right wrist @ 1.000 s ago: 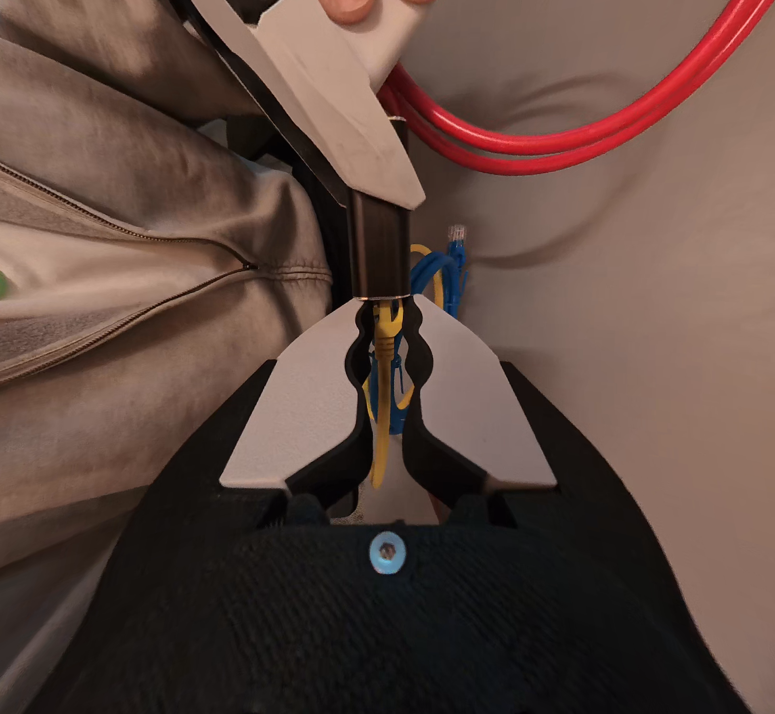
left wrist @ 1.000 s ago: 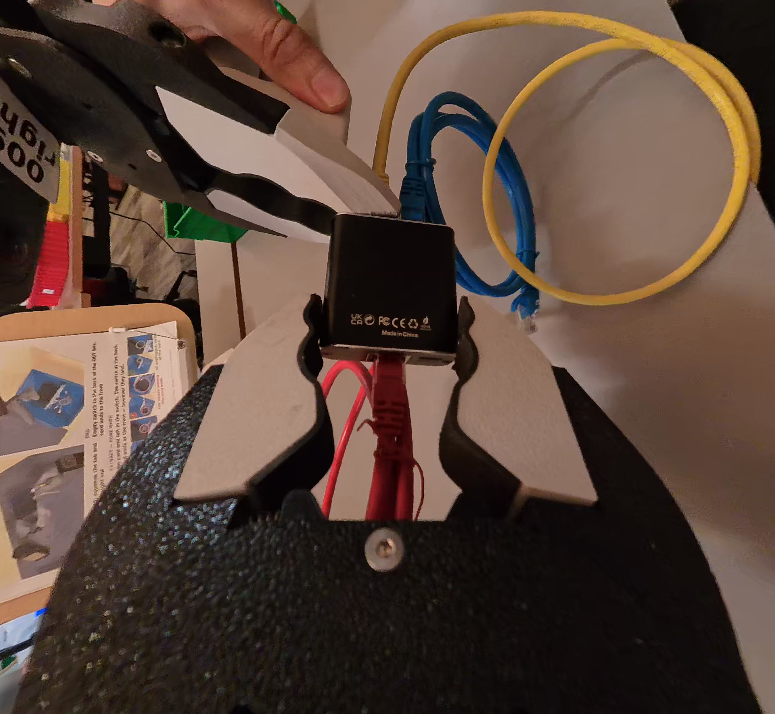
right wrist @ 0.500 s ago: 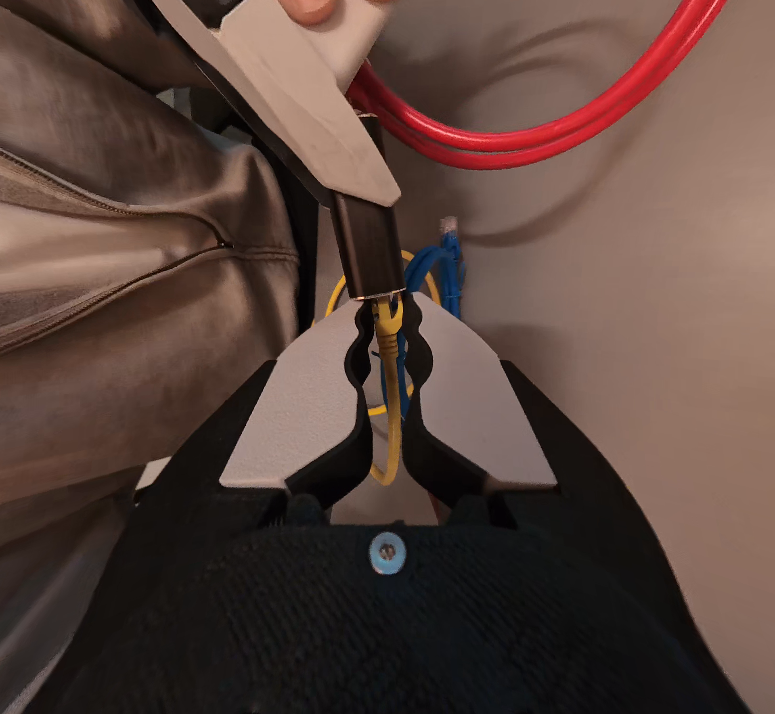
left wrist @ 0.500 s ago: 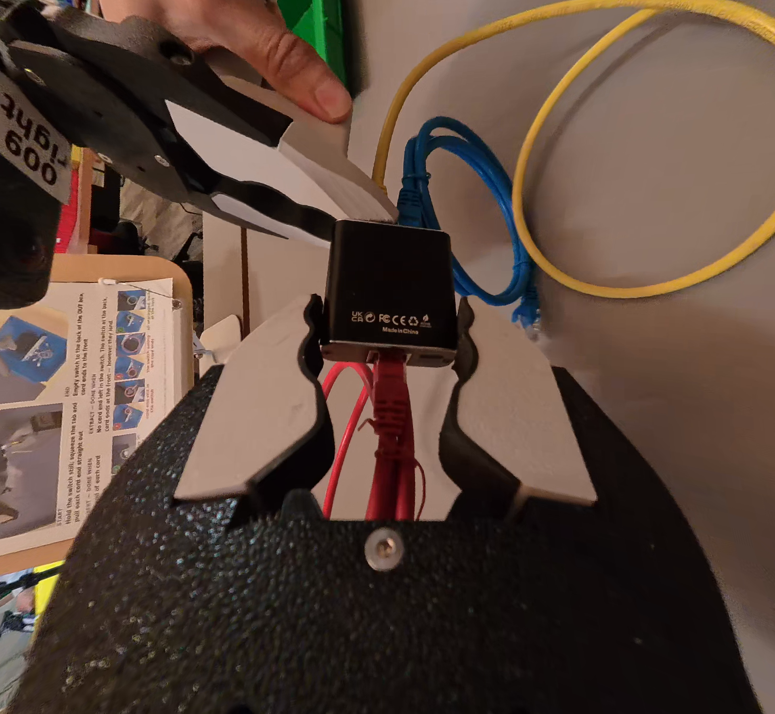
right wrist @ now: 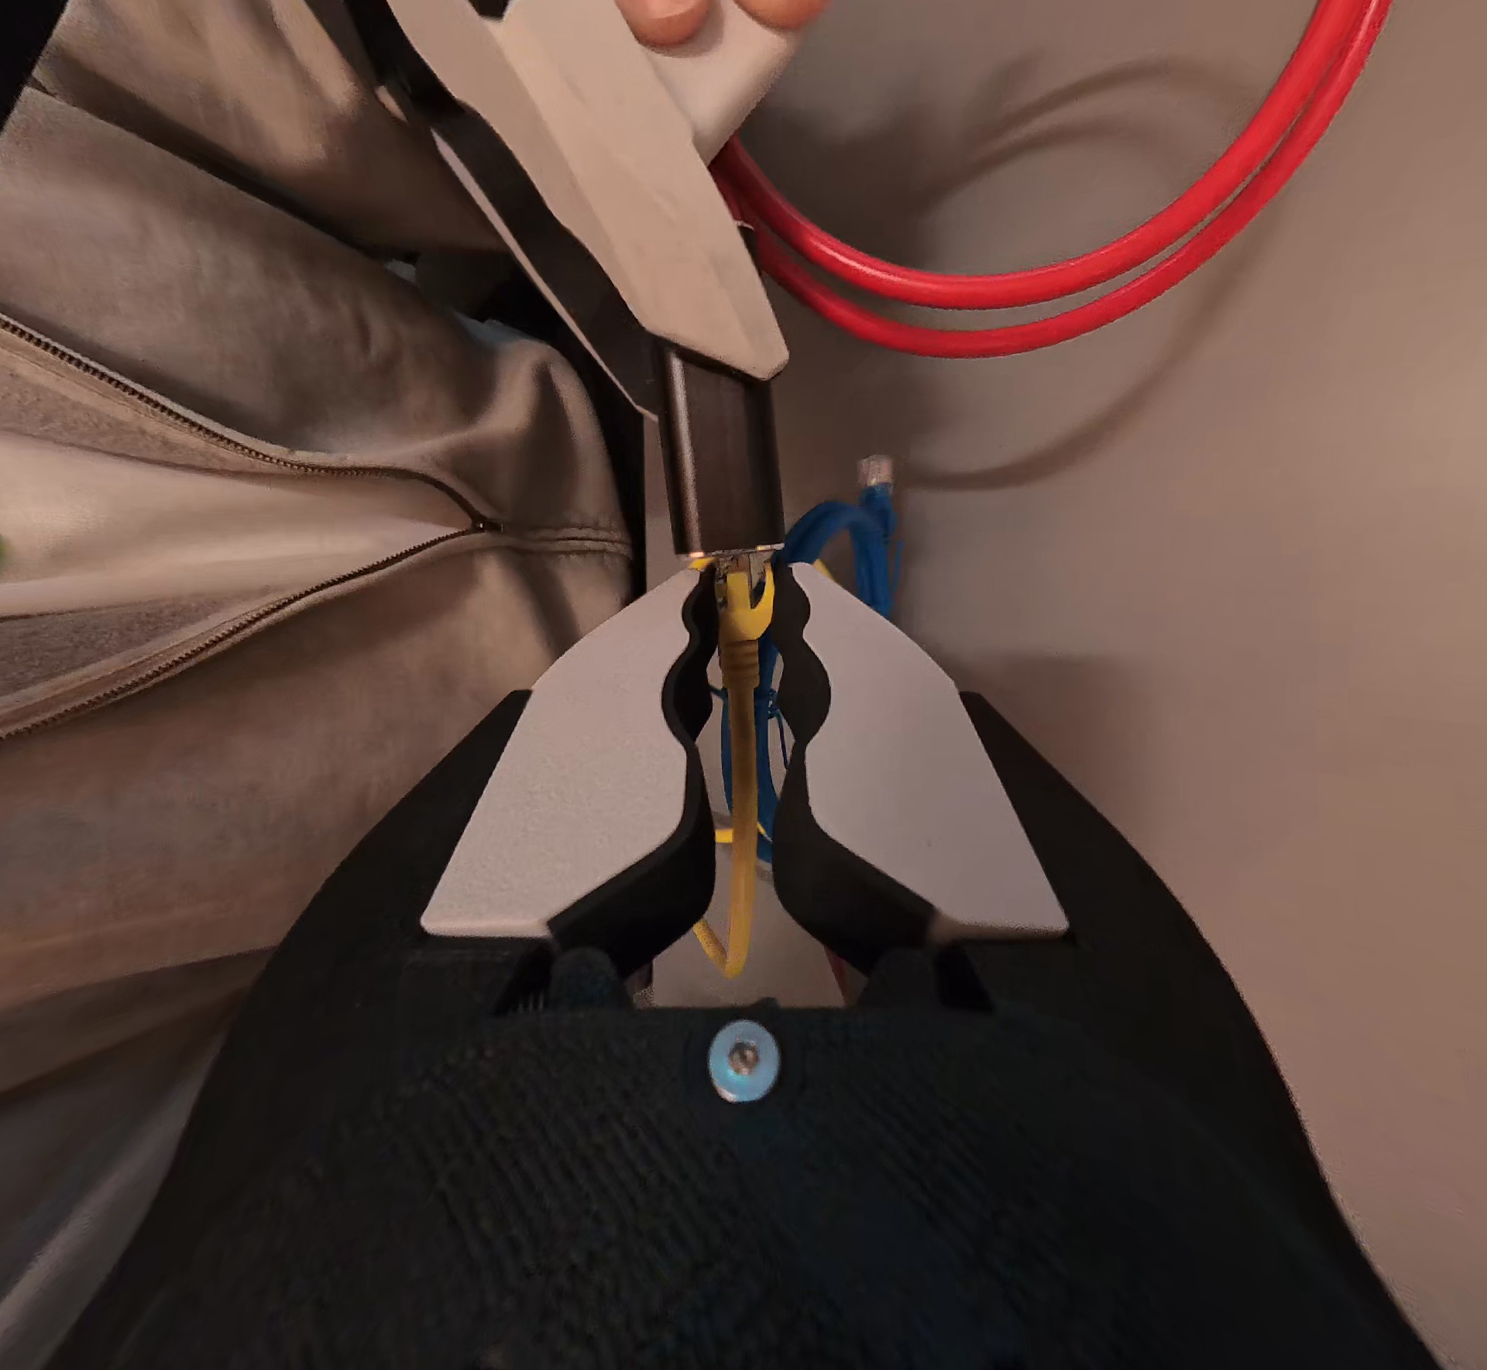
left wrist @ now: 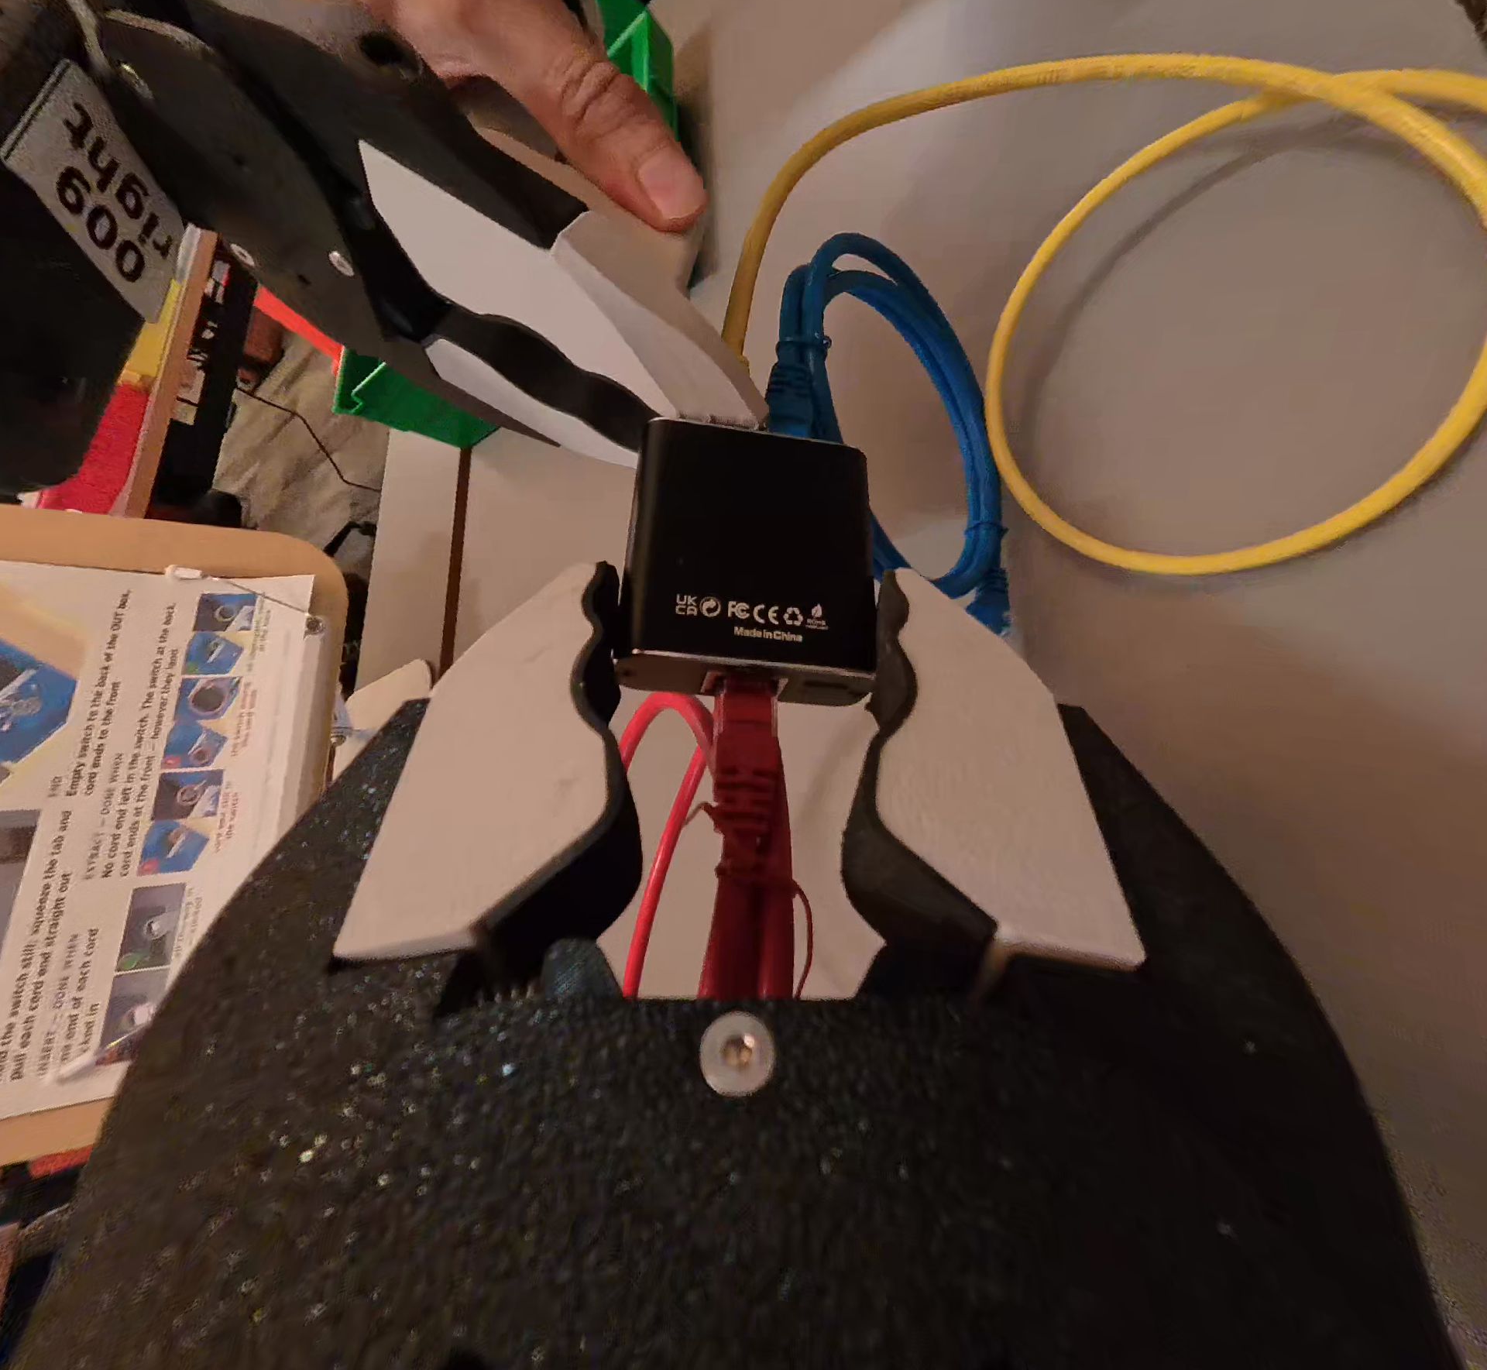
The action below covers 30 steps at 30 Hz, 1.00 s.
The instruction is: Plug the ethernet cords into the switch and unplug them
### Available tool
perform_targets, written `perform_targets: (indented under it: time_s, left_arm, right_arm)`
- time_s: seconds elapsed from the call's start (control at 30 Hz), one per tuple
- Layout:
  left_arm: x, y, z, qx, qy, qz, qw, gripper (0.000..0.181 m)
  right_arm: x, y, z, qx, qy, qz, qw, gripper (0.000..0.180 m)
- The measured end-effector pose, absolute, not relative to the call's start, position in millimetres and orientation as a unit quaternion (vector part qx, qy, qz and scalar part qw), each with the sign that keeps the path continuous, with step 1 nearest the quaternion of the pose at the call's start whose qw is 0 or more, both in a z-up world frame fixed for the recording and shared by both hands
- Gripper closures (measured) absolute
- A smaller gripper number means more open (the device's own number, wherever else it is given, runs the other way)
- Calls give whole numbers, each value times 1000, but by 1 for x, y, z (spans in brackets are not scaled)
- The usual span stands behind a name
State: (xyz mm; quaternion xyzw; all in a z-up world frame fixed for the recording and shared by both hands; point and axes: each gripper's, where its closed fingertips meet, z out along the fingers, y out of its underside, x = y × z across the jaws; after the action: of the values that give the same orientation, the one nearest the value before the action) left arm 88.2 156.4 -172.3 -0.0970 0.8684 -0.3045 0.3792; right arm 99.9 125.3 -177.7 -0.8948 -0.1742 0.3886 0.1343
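Observation:
My left gripper [left wrist: 744, 607] is shut on the black switch [left wrist: 748, 527], one finger on each side. A red cord [left wrist: 744, 776] is plugged into the switch's near face. A blue cord [left wrist: 805, 382] goes into its far face. My right gripper [right wrist: 744, 591] is shut on the yellow cord's plug [right wrist: 744, 611], whose clear tip sits at a port of the switch [right wrist: 720, 478]; how deep it sits is hidden. In the left wrist view the right gripper [left wrist: 708, 406] reaches in from the upper left to the switch's far edge. The yellow cord [left wrist: 1207, 567] loops on the table.
A printed instruction sheet [left wrist: 161, 768] lies on a wooden board at the left. A green bin [left wrist: 636, 44] stands behind. A hand [left wrist: 563, 84] presses on the right gripper's finger. A person's beige jacket [right wrist: 241, 527] fills the left of the right wrist view. The red cord's loop [right wrist: 1126, 285] hangs at the upper right. Across from one pair of fingers to the other is roughly 4 cm.
Both grippers and the switch have shifted together against the background; the yellow loop now sits farther right in the left wrist view. Both grips are unchanged.

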Motion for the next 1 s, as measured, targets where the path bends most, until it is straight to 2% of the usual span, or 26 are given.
perform_targets:
  time_s: [0.37, 0.67, 0.8, 1.0]
  left_arm:
    - [48, 124, -157, -72, 873, -230, 423, 120]
    - [52, 127, -132, -67, 854, -280, 434, 120]
    - [60, 139, -120, -81, 836, -301, 451, 120]
    - [72, 179, -109, -169, 803, -318, 474, 120]
  right_arm:
    - [63, 94, -167, -908, -201, 340, 138, 165]
    - [64, 98, -137, -897, -231, 331, 177, 165]
    - [71, 113, -121, -886, -256, 315, 223, 165]
    - [108, 138, -75, -866, -251, 212, 376, 171]
